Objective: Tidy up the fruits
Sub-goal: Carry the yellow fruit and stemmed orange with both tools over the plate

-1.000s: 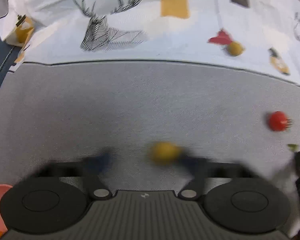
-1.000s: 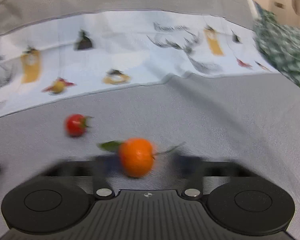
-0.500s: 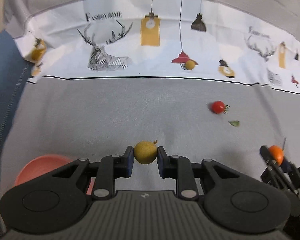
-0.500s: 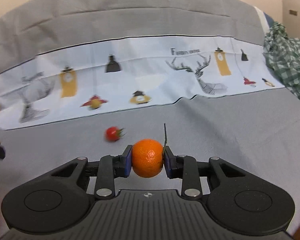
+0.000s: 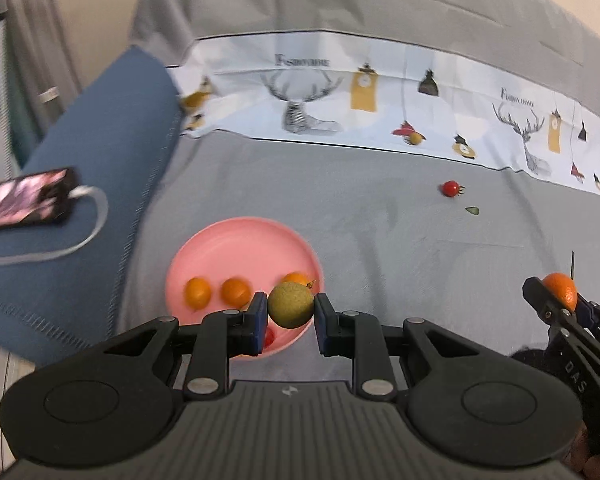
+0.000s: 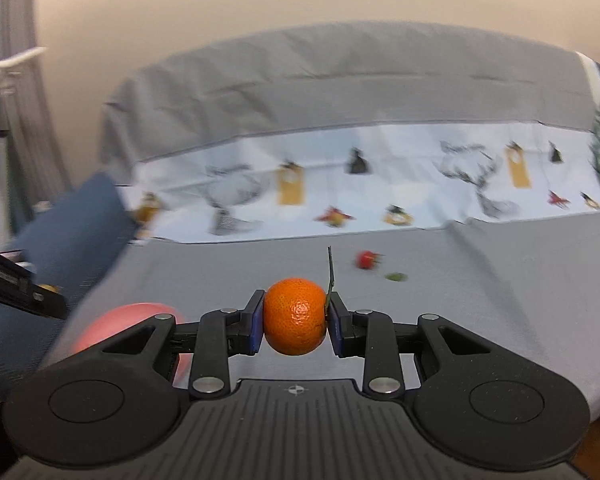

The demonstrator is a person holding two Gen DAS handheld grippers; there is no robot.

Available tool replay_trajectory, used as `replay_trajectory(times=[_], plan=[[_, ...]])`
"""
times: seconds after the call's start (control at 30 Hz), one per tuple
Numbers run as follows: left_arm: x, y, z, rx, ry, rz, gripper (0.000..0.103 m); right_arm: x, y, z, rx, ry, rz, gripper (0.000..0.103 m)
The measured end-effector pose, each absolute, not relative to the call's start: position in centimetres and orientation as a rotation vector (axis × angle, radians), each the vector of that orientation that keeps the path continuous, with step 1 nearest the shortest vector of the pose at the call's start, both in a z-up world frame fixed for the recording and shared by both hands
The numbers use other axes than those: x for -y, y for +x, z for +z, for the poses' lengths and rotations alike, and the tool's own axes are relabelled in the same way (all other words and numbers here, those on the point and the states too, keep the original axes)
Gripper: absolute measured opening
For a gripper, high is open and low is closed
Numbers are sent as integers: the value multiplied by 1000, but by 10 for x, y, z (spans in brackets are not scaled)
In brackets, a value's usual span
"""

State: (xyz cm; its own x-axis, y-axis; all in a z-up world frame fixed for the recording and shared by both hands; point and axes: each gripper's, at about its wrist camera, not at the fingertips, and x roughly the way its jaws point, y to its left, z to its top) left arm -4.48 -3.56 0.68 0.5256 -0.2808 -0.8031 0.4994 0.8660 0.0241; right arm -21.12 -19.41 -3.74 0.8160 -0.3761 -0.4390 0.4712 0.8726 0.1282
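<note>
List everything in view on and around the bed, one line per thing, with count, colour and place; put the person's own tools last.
Round pink plate: one, pink, on the grey bedcover near its left edge.
Small orange fruits: three, orange, on the plate's near half.
Small red fruit on the plate: one, red, mostly hidden behind the left tongs.
Red cherry tomato: one, red, loose on the bedcover.
Green leaf scrap: one, green, just beside the tomato.
Phone with white cable: one, dark, on the blue cushion.
Left tongs: shut on a round yellow-green fruit, above the plate's near rim.
Right tongs: shut on a stemmed orange tangerine.
</note>
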Motion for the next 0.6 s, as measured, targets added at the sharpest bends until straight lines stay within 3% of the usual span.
replay_trajectory(times=[0.33,0.6], plan=[[-50,-98,27,-819,191,-412,27,89,-242,-5,-373,106,-255,33],[-84,-127,23,-828,123,-413,27,59,-259,8,-351,32,-221,33]])
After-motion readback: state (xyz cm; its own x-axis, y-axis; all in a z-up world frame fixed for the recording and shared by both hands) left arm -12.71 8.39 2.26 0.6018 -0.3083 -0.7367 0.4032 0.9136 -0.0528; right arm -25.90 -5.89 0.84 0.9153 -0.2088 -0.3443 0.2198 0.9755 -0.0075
